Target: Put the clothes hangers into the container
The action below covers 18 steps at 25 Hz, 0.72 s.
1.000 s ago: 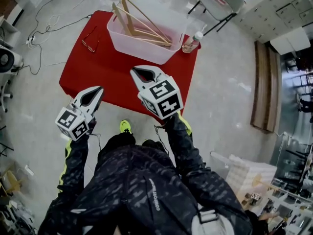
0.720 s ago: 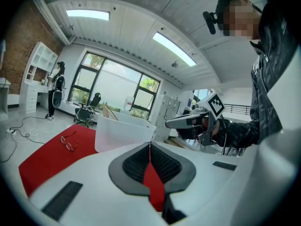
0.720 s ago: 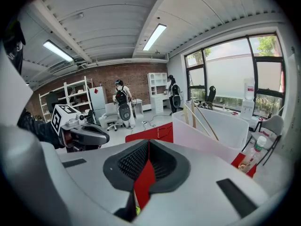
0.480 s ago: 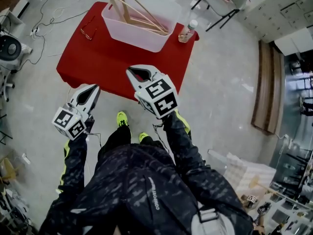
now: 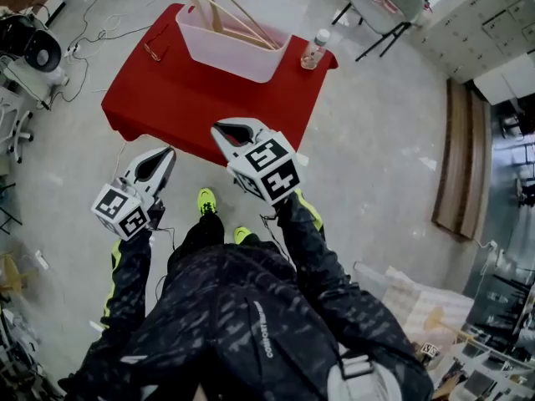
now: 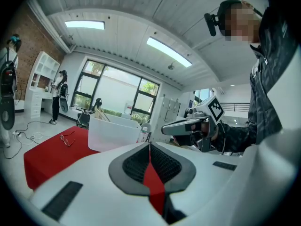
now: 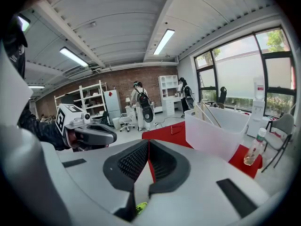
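Left gripper [image 5: 166, 152] and right gripper [image 5: 216, 129] closed, empty

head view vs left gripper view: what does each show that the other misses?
Head view only: the person's yellow shoes. Left gripper view only: ceiling lights, windows, a person standing by white shelves. Both: red table, container holding wooden hangers, eyeglasses, right gripper.
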{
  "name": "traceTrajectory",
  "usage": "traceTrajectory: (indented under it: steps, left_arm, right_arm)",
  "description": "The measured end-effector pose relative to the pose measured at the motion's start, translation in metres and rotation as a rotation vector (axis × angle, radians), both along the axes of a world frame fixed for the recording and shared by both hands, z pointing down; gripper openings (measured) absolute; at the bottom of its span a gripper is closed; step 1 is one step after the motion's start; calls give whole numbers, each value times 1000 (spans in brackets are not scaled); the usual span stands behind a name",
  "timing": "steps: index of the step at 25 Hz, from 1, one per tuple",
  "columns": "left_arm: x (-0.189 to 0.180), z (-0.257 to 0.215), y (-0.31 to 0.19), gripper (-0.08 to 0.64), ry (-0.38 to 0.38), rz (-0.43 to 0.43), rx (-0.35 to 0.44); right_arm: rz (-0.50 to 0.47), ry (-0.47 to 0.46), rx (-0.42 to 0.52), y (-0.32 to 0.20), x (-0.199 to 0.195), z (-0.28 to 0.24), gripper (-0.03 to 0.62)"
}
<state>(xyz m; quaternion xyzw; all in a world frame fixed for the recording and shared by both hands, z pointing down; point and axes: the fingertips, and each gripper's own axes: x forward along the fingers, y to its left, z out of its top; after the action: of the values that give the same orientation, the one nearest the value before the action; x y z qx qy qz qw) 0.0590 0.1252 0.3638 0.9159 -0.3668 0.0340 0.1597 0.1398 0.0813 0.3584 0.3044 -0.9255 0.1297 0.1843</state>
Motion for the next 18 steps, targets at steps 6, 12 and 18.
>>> traceTrajectory:
  steps: [6,12,18]
  left_arm:
    - [23,-7,46,12,-11,-17,19]
    - [41,-1,88,12,-2,-53,10]
    - [43,1,114,12,-8,-70,11]
  right_arm:
    - [-38,-16,7,47,16,-5,15]
    - [-87,-14,-6,90,29,4,15]
    - [-113,-21,5,115,27,7,17]
